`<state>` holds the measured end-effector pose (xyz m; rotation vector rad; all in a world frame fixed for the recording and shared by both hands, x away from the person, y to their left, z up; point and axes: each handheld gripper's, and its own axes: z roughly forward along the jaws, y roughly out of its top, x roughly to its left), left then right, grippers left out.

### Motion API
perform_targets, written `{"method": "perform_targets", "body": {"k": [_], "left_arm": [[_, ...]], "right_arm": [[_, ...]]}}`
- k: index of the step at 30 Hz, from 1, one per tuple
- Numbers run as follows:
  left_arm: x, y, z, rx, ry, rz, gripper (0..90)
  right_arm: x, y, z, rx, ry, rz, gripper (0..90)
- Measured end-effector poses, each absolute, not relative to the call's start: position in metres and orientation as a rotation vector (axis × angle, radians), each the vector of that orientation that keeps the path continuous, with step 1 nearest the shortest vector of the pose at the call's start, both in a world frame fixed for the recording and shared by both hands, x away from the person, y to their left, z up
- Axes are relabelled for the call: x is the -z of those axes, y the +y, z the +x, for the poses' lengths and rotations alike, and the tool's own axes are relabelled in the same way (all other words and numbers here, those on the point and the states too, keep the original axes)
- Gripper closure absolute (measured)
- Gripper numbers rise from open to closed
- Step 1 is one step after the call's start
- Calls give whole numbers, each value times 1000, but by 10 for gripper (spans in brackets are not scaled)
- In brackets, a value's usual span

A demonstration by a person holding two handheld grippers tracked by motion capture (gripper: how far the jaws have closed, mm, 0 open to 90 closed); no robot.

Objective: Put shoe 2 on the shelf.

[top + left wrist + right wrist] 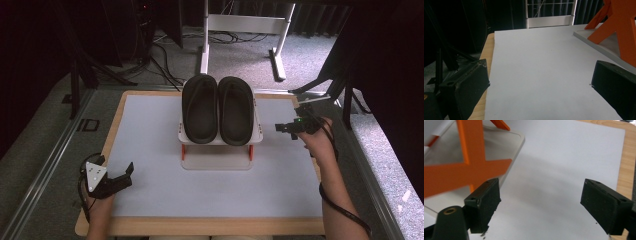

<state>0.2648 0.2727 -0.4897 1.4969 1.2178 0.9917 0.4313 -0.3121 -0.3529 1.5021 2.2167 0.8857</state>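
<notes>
Forearms enter the high view from the bottom edge, one per side. Left gripper [120,176] sits at about 8 o'clock on the table [150,200], near the front-left corner, jaws spread, nothing between them. Right gripper [284,128] is at about 3 o'clock, near the right edge of the grey mat [160,190], pointing toward the rack [220,150], just beside its right end; jaw gap too small to read from here. Two black slippers [217,110] lie side by side on the rack's top shelf, at 12 o'clock of the mat, toes toward the person. Rack has orange legs and a pale base tray.

Left gripper view: both black jaws wide apart at the bottom corners, released, bare mat [536,70] between them. Rack's orange leg [621,27] and grey base at 2 o'clock, well apart from the jaws. Wooden table edge at 9 o'clock.

Right gripper view: jaws released, wide apart, empty, hovering over mat [554,170]. Orange cross-brace of the rack [469,170] at 10 o'clock, just beside the left jaw; contact can't be told. Base tray corner [516,140] behind it. Wood edge at 3 o'clock.
</notes>
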Motion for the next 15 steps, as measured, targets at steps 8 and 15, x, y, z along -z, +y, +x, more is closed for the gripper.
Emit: {"method": "perform_targets", "body": {"k": [8, 15], "left_arm": [[490, 273, 265, -992, 1218, 1496, 9], [490, 273, 265, -991, 1218, 1497, 9]], "right_arm": [[398, -324, 419, -914, 2146, 1497, 143], [427, -333, 404, -947, 2066, 1439, 138]]}}
